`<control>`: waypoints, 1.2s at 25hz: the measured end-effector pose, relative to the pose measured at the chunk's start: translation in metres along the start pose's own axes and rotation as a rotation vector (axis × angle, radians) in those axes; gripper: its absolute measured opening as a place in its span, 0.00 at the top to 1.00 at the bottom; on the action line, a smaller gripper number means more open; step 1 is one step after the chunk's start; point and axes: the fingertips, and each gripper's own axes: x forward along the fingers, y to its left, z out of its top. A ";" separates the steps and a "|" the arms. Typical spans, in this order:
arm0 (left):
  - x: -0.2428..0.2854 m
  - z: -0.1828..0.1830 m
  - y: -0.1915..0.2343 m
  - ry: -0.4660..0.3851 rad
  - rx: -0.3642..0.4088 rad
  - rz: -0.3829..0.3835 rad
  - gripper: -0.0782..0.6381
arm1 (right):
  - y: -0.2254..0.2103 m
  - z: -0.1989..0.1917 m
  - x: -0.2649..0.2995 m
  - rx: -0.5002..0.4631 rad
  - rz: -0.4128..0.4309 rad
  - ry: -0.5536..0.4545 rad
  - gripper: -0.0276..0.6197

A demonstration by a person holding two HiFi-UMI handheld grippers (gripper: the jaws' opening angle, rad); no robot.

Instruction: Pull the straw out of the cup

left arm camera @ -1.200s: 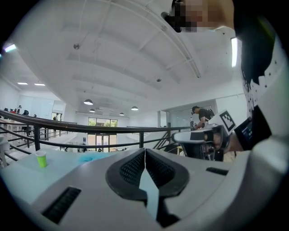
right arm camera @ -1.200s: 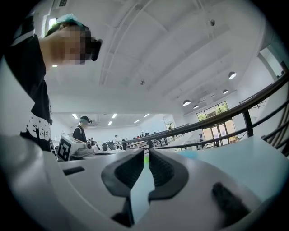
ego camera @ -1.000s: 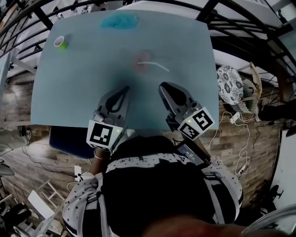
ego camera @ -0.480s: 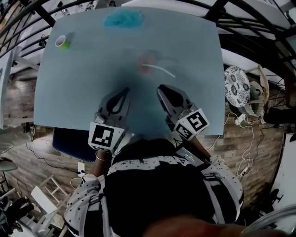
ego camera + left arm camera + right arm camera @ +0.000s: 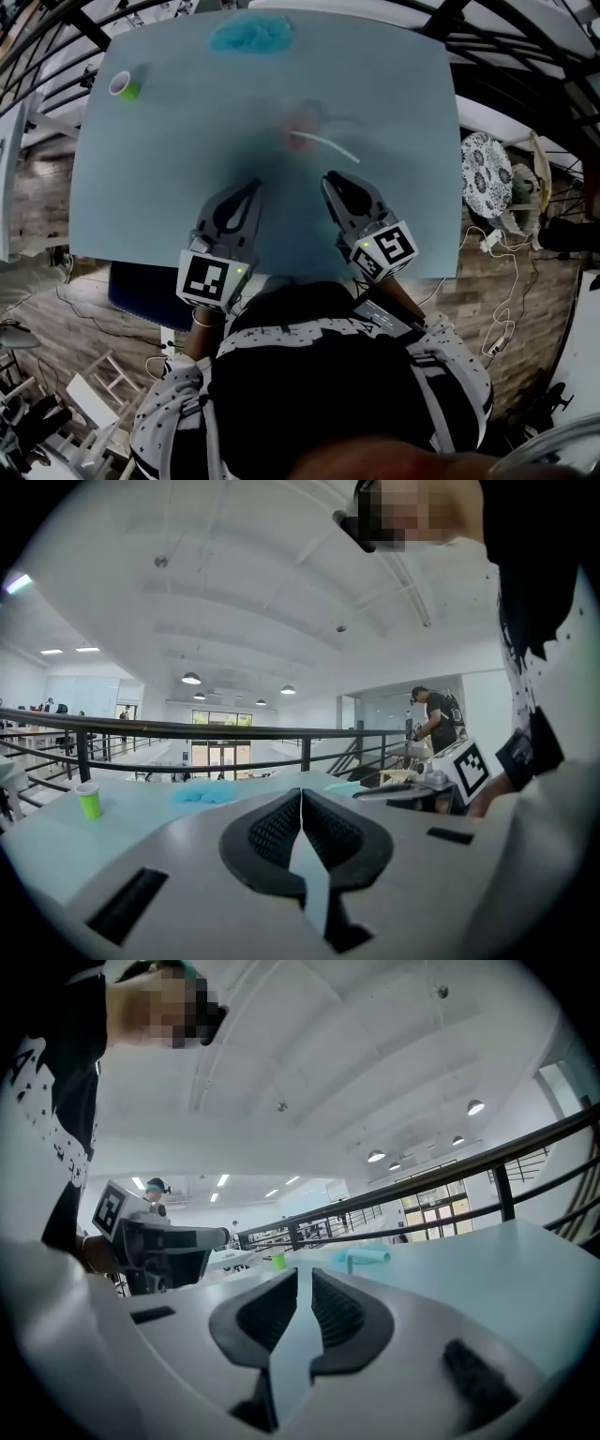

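Observation:
In the head view a blurred reddish cup (image 5: 298, 125) stands at the middle of the blue-grey table (image 5: 159, 187), with a white straw (image 5: 325, 142) sticking out of it to the right. My left gripper (image 5: 254, 182) is at the near side of the table, left of and well short of the cup, its jaws shut on nothing. Just short of the straw's free end, my right gripper (image 5: 330, 178) holds nothing, with only a thin slit between its jaws. I cannot make out the cup in either gripper view.
A small green cup (image 5: 124, 86) stands at the table's far left corner, and shows again as the green cup (image 5: 89, 801) and green cup (image 5: 277, 1260). A blue cloth (image 5: 251, 36) lies at the far edge. Black railings (image 5: 525, 66) ring the table.
The head view has drifted, so the table sits a little further right in the picture. Both grippers stay near the front edge; the right one has shifted slightly.

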 end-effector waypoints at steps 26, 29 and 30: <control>0.022 -0.012 0.033 0.054 -0.042 0.042 0.87 | -0.045 -0.022 0.041 0.056 -0.062 0.002 0.83; 0.021 -0.012 0.036 0.054 -0.049 0.049 0.87 | -0.047 -0.022 0.043 0.067 -0.070 -0.007 0.83; 0.020 -0.012 0.038 0.052 -0.054 0.052 0.87 | -0.048 -0.022 0.044 0.068 -0.074 -0.007 0.83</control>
